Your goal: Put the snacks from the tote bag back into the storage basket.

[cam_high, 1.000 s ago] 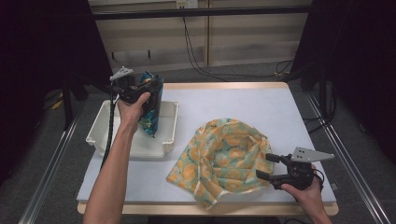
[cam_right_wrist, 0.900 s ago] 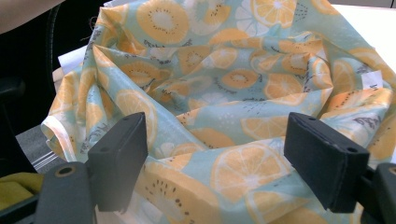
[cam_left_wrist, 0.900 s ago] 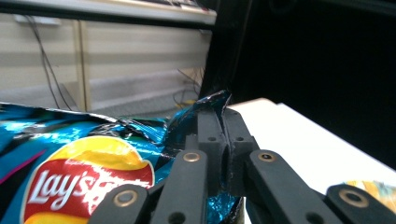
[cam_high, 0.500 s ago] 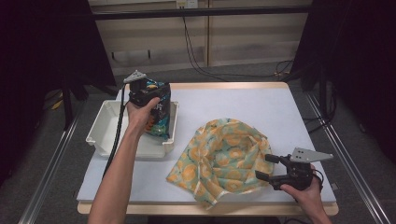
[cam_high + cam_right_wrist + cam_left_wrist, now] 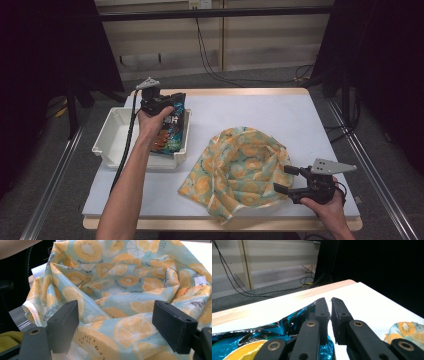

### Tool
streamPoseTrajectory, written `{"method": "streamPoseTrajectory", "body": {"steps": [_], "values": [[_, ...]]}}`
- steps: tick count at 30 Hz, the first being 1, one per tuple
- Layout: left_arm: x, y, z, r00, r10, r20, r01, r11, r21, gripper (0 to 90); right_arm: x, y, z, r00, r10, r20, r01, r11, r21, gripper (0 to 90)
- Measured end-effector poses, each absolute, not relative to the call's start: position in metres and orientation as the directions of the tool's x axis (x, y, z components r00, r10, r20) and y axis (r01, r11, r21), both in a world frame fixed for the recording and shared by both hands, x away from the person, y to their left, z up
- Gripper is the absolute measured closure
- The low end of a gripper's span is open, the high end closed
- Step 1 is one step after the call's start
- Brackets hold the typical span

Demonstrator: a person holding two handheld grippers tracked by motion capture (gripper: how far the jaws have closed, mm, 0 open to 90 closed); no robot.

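Note:
A shiny blue snack bag (image 5: 170, 134) stands tilted against the right wall of the white bin (image 5: 112, 139). My left gripper (image 5: 166, 104) is at the bag's top. In the left gripper view its jaws (image 5: 330, 300) have just been opening and stand a narrow slit apart. White table shows through the slit, and the bag (image 5: 249, 342) lies under and beside the left jaw. A crumpled cloth with an orange and kiwi print (image 5: 240, 167) lies on the table. My right gripper (image 5: 283, 179) rests at its right edge, open wide, with the cloth (image 5: 120, 280) spread just ahead of the pads.
The white table (image 5: 260, 110) has bare room behind the cloth and to its right. The bin sits at the table's left edge. Metal rails run along both sides of the table, and cables hang at the wall behind.
My left hand has carried the snack bag a little to the right, from over the bin to its right wall. The right gripper and the cloth have stayed put.

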State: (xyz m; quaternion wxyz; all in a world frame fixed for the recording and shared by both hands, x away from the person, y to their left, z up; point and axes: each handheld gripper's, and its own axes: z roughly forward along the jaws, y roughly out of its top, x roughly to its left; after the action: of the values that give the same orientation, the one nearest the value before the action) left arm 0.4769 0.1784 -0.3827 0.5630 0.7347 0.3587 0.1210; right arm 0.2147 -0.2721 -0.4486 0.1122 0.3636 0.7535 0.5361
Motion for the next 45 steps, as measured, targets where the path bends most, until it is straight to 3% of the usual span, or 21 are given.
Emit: {"method": "streamPoseTrajectory", "body": {"steps": [9,11,18,37,45], "values": [[0.466,0.188,-0.373,0.727,0.652,-0.217,0.370,-0.105,0.923,67.0,0.214,-0.271,-0.448,-0.711,0.668,0.218,0.428,0.166,0.888,21.4],[0.460,0.193,-0.371,0.728,0.652,-0.211,0.359,-0.101,0.928,69.2,0.214,-0.271,-0.448,-0.711,0.669,0.219,0.428,0.164,0.888,21.4],[0.440,0.219,-0.365,0.739,0.637,-0.218,0.360,-0.099,0.928,89.9,0.215,-0.270,-0.449,-0.708,0.670,0.221,0.433,0.165,0.886,21.4],[0.393,0.264,-0.383,0.719,0.673,-0.174,0.395,-0.189,0.899,90.0,0.219,-0.267,-0.452,-0.711,0.670,0.213,0.433,0.179,0.883,21.3],[0.368,0.270,-0.402,0.732,0.667,-0.138,0.421,-0.284,0.861,90.0,0.215,-0.262,-0.448,-0.711,0.674,0.200,0.425,0.186,0.886,21.2]]}}
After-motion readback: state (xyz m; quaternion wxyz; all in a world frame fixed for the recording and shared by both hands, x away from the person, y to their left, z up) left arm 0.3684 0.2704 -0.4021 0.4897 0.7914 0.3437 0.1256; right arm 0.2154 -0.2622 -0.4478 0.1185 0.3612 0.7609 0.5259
